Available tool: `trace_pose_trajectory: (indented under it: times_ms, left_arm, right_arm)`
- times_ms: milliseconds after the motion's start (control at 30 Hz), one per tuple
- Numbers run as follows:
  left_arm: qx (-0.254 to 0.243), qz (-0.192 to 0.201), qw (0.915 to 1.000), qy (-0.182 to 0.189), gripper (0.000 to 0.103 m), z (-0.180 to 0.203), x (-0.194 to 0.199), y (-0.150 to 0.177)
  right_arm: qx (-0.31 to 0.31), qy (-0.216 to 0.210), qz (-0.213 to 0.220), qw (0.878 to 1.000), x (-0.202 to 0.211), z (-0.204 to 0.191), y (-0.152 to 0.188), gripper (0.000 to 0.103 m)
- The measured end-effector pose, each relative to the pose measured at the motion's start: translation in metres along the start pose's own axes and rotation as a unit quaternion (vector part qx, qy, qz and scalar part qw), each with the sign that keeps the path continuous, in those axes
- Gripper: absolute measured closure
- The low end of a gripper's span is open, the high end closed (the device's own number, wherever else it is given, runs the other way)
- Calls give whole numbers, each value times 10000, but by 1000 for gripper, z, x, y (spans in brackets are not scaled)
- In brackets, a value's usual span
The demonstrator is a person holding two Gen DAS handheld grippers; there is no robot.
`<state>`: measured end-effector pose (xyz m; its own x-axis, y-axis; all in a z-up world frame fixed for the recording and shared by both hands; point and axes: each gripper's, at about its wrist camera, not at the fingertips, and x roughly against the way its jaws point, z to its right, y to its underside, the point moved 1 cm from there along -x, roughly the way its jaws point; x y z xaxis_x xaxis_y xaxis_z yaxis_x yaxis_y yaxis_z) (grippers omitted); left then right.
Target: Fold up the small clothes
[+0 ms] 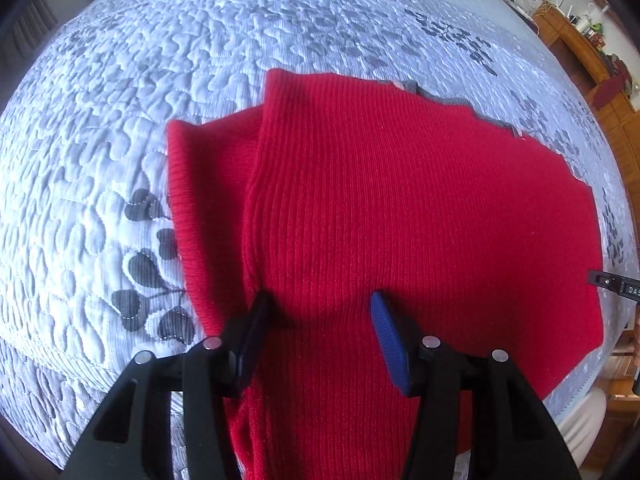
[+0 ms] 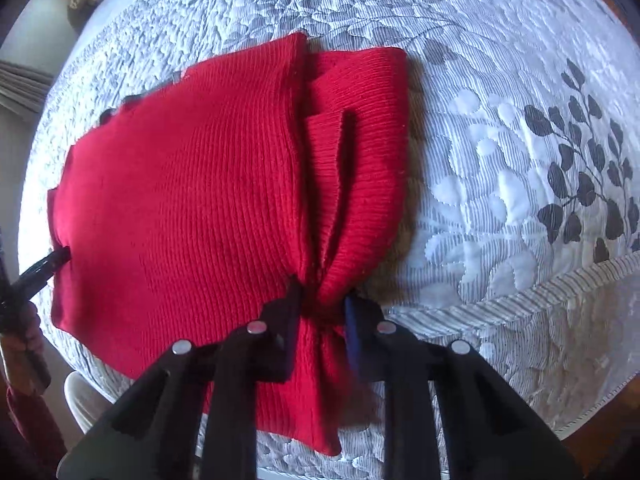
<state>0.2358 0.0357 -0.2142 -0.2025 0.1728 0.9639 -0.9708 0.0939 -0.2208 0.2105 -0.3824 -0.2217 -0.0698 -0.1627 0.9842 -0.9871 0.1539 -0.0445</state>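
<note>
A red ribbed sweater [image 1: 400, 208] lies on the quilted bedspread [image 1: 120, 120] near its edge. Left gripper [image 1: 320, 308] gapes, holding nothing; right gripper [image 2: 322, 300] pinches a bunched fold of it.

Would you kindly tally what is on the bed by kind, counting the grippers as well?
Red ribbed knit garment: 1
Quilted leaf-pattern bedspread: 1
Grippers: 2, the left gripper open over the knit, the right gripper shut on a bunched fold
Grey cloth peeking from under the garment: 1
Total: 5
</note>
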Motion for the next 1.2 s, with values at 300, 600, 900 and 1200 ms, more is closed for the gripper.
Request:
trace_pose_trajectory:
  times_ms: [300,600,900,1200]
  left_arm:
    - [-134,45,9994,-316,48,10,-3,0]
    - [-67,306,9991,-270,46,-2,46,0]
    - [446,607,9967,303,46,-47,76,6]
    - [788,385,9944,588,47,-66,62,16]
  right_arm:
    - [-155,354,-150,9991,-7,-8,-7,86]
    - [286,560,380,9973,58,-84,-22,89]
    - [1547,249,543,9861,61,-241,-25,90]
    - [2163,5,173,9762,11,-285,5,72]
